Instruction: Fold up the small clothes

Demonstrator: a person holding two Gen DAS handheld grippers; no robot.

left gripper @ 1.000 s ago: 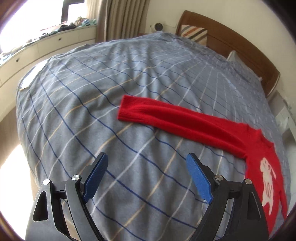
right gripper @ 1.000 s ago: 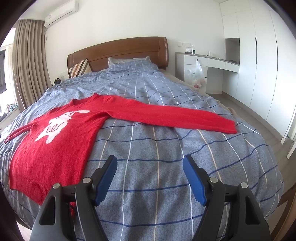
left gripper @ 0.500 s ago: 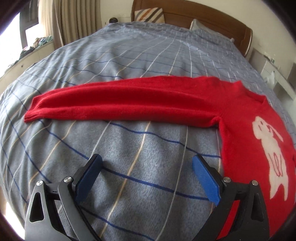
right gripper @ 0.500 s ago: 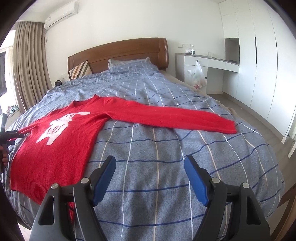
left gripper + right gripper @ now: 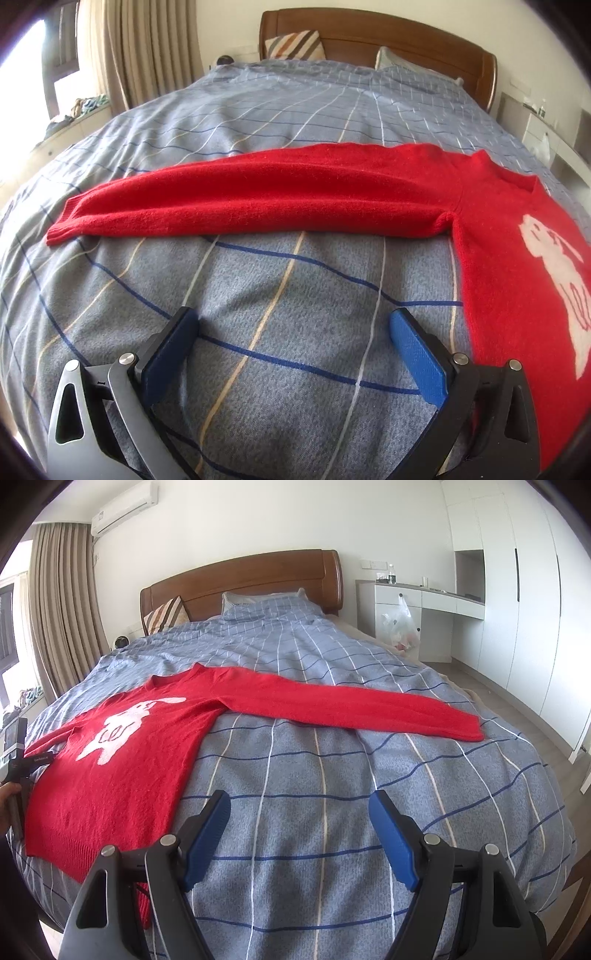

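A red sweater (image 5: 122,768) with a white rabbit motif lies flat, front up, on the blue-grey checked bed cover (image 5: 332,775). One sleeve (image 5: 351,709) stretches right to its cuff (image 5: 472,731). In the left wrist view the other sleeve (image 5: 258,199) runs left to its cuff (image 5: 59,234), and the sweater's body (image 5: 517,277) fills the right side. My left gripper (image 5: 293,319) is open wide over bare cover, short of the sleeve and beside the body's side edge. My right gripper (image 5: 299,801) is open and empty, above the cover to the right of the hem.
A wooden headboard (image 5: 240,576) and pillows (image 5: 166,614) stand at the far end. A white desk (image 5: 424,602) with a hanging plastic bag and tall wardrobes (image 5: 517,590) line the right. Curtains (image 5: 147,55) and a cluttered window ledge (image 5: 74,110) are left. A hand (image 5: 6,801) shows at the left edge.
The left gripper swung round to face the sleeve squarely, came down closer to the sweater, and its jaws widened. The hand with that tool entered the right wrist view. The right gripper stayed put.
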